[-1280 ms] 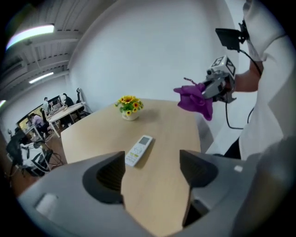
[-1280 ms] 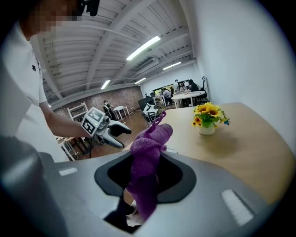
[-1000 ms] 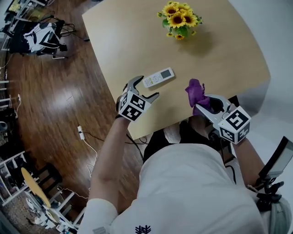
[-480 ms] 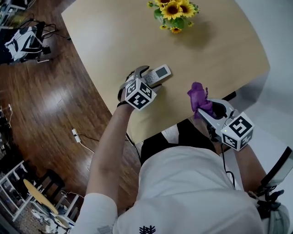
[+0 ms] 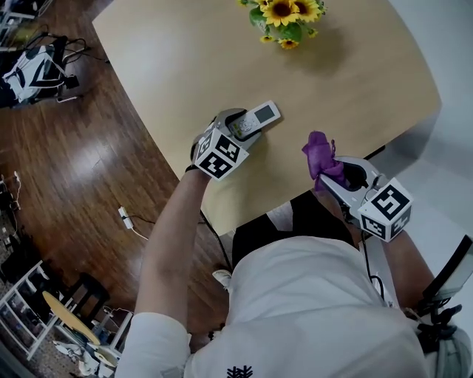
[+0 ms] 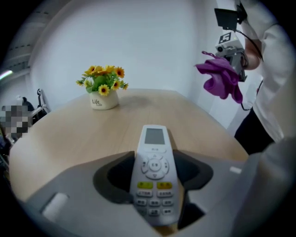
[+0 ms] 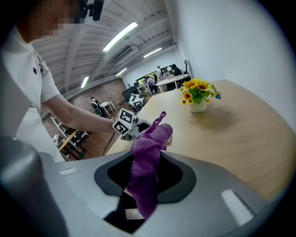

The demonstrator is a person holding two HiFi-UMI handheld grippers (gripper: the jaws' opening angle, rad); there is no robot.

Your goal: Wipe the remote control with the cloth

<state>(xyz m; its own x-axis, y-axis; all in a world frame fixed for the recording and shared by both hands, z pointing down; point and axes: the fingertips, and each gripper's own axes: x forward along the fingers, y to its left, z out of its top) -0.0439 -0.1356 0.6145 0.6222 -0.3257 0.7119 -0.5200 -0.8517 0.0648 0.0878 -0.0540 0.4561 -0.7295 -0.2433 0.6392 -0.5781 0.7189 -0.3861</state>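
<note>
A white remote control (image 5: 259, 116) lies near the front edge of the wooden table (image 5: 355, 81). My left gripper (image 5: 238, 124) is down on it, and its jaws are closing on the remote (image 6: 154, 171), with the button end between them and both pads against its sides. The screen end sticks out ahead. My right gripper (image 5: 329, 173) hovers to the right, apart from the remote, shut on a bunched purple cloth (image 5: 319, 153). The cloth (image 7: 147, 157) stands up from between the jaws. From the left gripper view the cloth (image 6: 219, 78) hangs high at the right.
A white pot of sunflowers (image 5: 284, 16) stands at the far side of the table. The table's front edge runs just under both grippers. Dark wood floor with a cable and power strip (image 5: 127, 218) lies to the left, and chairs and gear lie farther off.
My left gripper has moved forward and down over the remote, and its jaws have gone from wide open to closed on it. The right gripper with the cloth has hardly shifted.
</note>
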